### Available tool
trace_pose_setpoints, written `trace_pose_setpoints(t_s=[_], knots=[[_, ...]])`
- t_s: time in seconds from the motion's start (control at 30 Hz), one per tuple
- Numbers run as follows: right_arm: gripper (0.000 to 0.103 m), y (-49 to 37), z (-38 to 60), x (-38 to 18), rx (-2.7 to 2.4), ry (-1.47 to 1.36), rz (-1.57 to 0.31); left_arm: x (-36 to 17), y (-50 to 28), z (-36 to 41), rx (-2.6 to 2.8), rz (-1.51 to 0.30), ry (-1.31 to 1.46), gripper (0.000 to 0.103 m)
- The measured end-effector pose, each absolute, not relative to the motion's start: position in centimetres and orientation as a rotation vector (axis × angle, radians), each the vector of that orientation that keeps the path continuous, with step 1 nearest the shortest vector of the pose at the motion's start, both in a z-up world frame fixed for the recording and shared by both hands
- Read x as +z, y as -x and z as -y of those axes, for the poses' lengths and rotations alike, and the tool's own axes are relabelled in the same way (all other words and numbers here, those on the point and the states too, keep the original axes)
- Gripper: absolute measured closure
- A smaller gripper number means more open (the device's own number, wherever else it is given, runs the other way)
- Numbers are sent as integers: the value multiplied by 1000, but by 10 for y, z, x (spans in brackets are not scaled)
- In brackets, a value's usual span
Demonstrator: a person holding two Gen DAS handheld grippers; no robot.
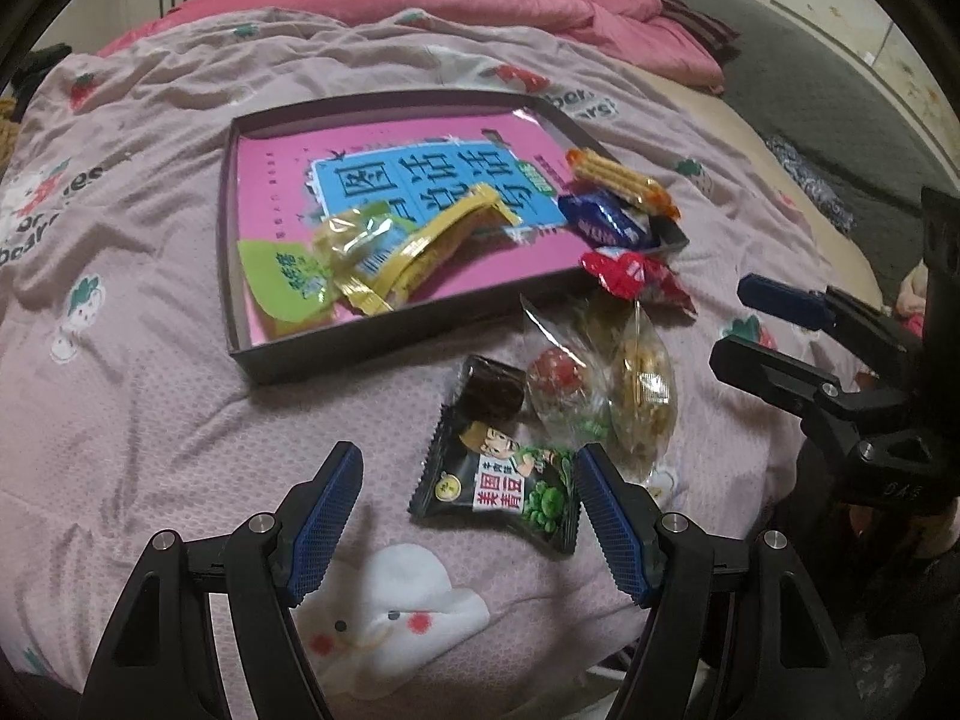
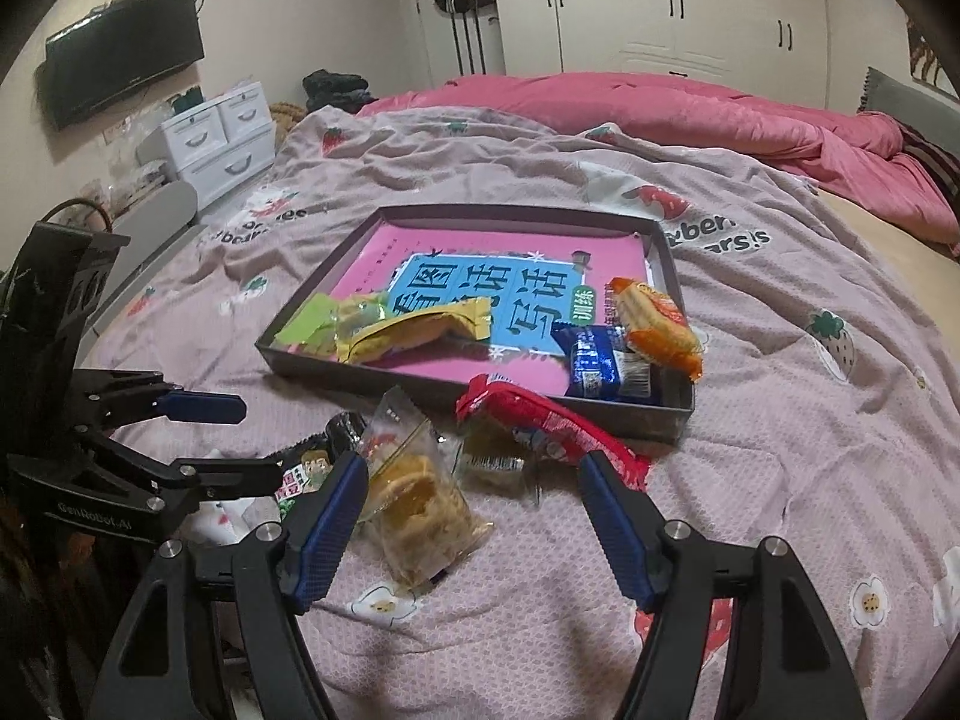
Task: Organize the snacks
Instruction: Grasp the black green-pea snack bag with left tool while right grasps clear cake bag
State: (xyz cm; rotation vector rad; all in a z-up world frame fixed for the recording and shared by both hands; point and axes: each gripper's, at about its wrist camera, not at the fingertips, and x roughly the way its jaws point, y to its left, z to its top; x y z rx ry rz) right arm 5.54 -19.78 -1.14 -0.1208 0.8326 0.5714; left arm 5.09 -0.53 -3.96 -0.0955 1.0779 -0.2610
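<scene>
At the bottom of the left wrist view, the left gripper (image 1: pixel 468 516) stands wide apart and empty, its 2 blue pads flanking a black pea packet (image 1: pixel 504 480) lying on the pink bedspread (image 1: pixel 150 408). In the right wrist view, the right gripper (image 2: pixel 474 522) is likewise spread wide, holding nothing, above a clear biscuit bag (image 2: pixel 420 504). Just beyond lies a red packet (image 2: pixel 540 426) against the near wall of the dark tray (image 2: pixel 672 420). Inside the tray, mid-frame, sit a yellow packet (image 2: pixel 414 324), a blue packet (image 2: pixel 594 360) and an orange wafer pack (image 2: pixel 654 324).
</scene>
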Motion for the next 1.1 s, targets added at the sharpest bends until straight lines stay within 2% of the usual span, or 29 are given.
trace_pose_setpoints(t_s=[1.1], knots=[[31,-51,169,-46,588,355,-914,-68,-57,30,-305,-1165,-8,28]])
